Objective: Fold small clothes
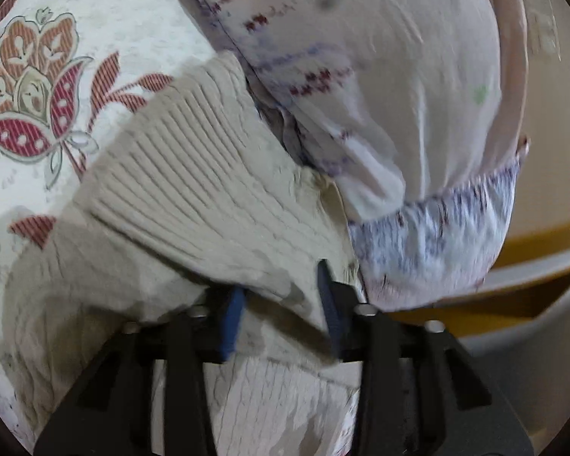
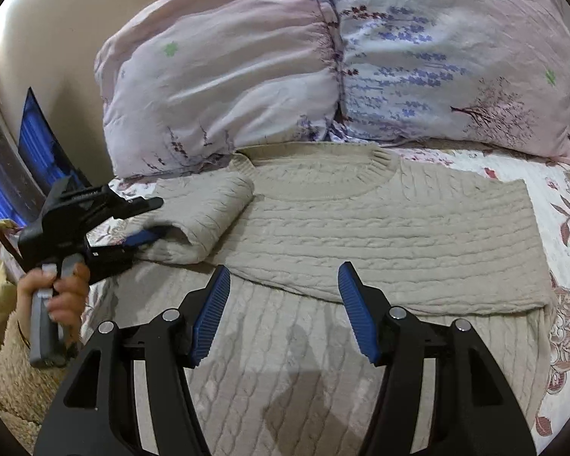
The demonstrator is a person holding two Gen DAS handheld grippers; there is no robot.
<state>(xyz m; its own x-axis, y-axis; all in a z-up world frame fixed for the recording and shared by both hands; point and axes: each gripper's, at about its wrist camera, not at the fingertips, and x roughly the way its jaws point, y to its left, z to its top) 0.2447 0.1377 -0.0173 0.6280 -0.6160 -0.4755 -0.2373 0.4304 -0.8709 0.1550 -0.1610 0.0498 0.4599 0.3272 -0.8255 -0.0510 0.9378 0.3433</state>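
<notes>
Left tongs (image 2: 148,220) gripping sweater sleeve (image 2: 205,212), right tongs (image 2: 285,304) spread above sweater (image 2: 380,228)

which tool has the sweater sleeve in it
The left tool: its fingers straddle the beige sweater sleeve. The right tool hangs open above the body, holding nothing.

Counts on the bed

One beige cable-knit sweater (image 2: 380,228), two floral pillows (image 2: 224,87) (image 2: 456,68), one flowered bedsheet (image 2: 566,266), two claws (image 2: 144,220) (image 2: 285,304).
</notes>
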